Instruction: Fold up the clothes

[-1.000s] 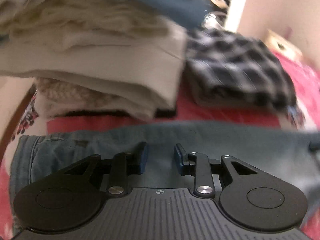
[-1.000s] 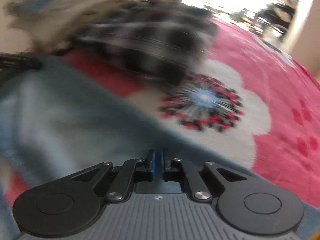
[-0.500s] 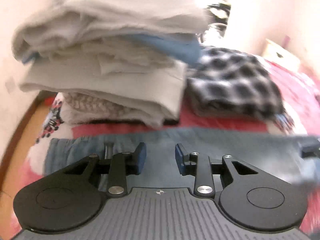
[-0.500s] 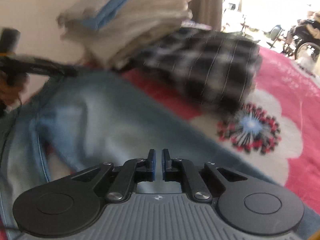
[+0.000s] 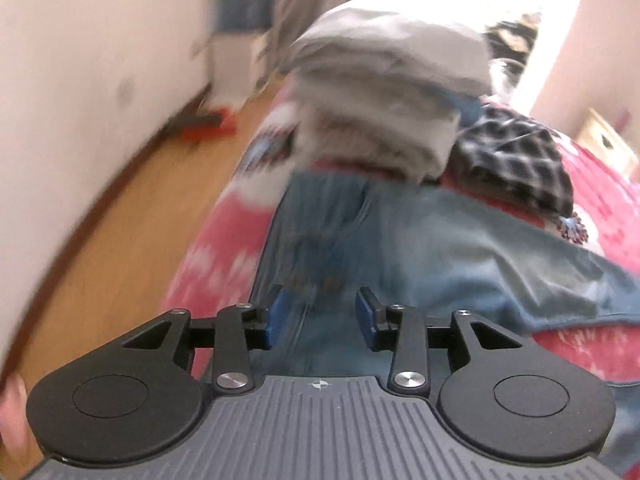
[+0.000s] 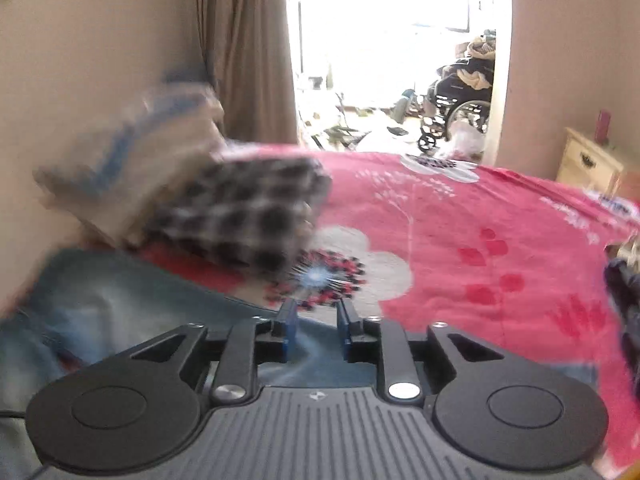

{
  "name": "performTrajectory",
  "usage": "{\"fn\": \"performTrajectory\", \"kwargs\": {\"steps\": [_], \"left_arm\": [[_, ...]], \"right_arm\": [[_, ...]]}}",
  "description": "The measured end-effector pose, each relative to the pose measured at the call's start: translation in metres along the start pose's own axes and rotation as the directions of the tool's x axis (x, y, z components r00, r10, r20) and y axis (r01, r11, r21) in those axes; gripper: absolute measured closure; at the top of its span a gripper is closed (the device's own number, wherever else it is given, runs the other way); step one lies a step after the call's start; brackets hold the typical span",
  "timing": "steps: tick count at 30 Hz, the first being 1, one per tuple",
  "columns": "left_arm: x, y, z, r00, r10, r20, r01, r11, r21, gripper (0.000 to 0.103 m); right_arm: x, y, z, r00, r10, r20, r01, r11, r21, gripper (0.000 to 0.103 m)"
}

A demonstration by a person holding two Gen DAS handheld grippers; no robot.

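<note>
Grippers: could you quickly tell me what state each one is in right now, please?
Left gripper: open, holding nothing, above the jeans.
Right gripper: open, holding nothing, at the jeans' edge.

home bedroom | bed with red floral blanket | curtain | nightstand | folded clothes stack

My left gripper has its blue pads wide apart, nothing between them. My right gripper is parted too, with a narrower gap.
</note>
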State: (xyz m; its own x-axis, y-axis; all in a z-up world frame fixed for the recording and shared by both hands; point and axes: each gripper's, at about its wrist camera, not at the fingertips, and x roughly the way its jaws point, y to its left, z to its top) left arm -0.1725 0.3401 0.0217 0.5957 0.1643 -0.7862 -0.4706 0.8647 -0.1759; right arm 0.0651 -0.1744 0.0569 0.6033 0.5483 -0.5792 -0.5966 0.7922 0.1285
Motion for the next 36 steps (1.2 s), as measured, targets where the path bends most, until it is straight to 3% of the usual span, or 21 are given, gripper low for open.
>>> {"fn": "performTrajectory", "kwargs": {"steps": [5, 7, 9, 13, 16, 18, 21, 25, 29, 33, 36], "left_arm": [[-0.017, 0.028, -0.052, 0.991, -0.092, -0.098, 0.076, 0.984, -0.163, 0.064], [-0.016, 0.033, -0.069, 0.978, -0.153, -0.144, 0.123, 0.972, -0.200, 0.063], [-0.012, 0.033, -0.084, 0.957, -0.216, -0.194, 0.171, 0.959, -0.226, 0.061], [-0.001, 0.033, -0.114, 0.926, -0.297, -0.235, 0.222, 0.928, -0.298, 0.060], [0.006, 0.029, -0.132, 0.913, -0.316, -0.259, 0.231, 0.922, -0.311, 0.060], [0.011, 0.028, -0.140, 0.905, -0.338, -0.260, 0.247, 0.912, -0.327, 0.060], [0.024, 0.031, -0.148, 0.907, -0.354, -0.229, 0.252, 0.890, -0.380, 0.060], [0.028, 0.035, -0.149, 0.914, -0.368, -0.173, 0.256, 0.851, -0.458, 0.060], [0.025, 0.038, -0.152, 0.924, -0.365, -0.112, 0.257, 0.813, -0.523, 0.060], [0.025, 0.042, -0.158, 0.929, -0.370, -0.031, 0.280, 0.754, -0.594, 0.060], [0.025, 0.038, -0.158, 0.935, -0.354, -0.007, 0.283, 0.758, -0.588, 0.060]], "right_arm": [[-0.060, -0.012, -0.014, 0.997, 0.076, 0.019, -0.078, 0.986, 0.145, 0.071], [-0.074, -0.022, -0.027, 0.993, 0.115, 0.002, -0.113, 0.967, 0.229, 0.064], [-0.082, -0.032, -0.045, 0.986, 0.162, -0.039, -0.139, 0.929, 0.343, 0.063], [-0.093, -0.057, -0.101, 0.975, 0.185, -0.127, -0.081, 0.818, 0.570, 0.061], [-0.105, -0.069, -0.147, 0.970, 0.197, -0.144, -0.036, 0.699, 0.714, 0.061], [-0.113, -0.076, -0.178, 0.971, 0.193, -0.143, 0.000, 0.596, 0.803, 0.061], [-0.125, -0.080, -0.218, 0.976, 0.161, -0.144, 0.055, 0.461, 0.886, 0.061], [-0.142, -0.081, -0.260, 0.979, 0.101, -0.177, 0.134, 0.337, 0.932, 0.061], [-0.145, -0.082, -0.287, 0.977, 0.058, -0.206, 0.185, 0.260, 0.948, 0.061], [-0.139, -0.091, -0.301, 0.988, 0.008, -0.155, 0.150, 0.191, 0.970, 0.061], [-0.132, -0.093, -0.300, 0.990, -0.014, -0.138, 0.138, 0.186, 0.973, 0.062]]}}
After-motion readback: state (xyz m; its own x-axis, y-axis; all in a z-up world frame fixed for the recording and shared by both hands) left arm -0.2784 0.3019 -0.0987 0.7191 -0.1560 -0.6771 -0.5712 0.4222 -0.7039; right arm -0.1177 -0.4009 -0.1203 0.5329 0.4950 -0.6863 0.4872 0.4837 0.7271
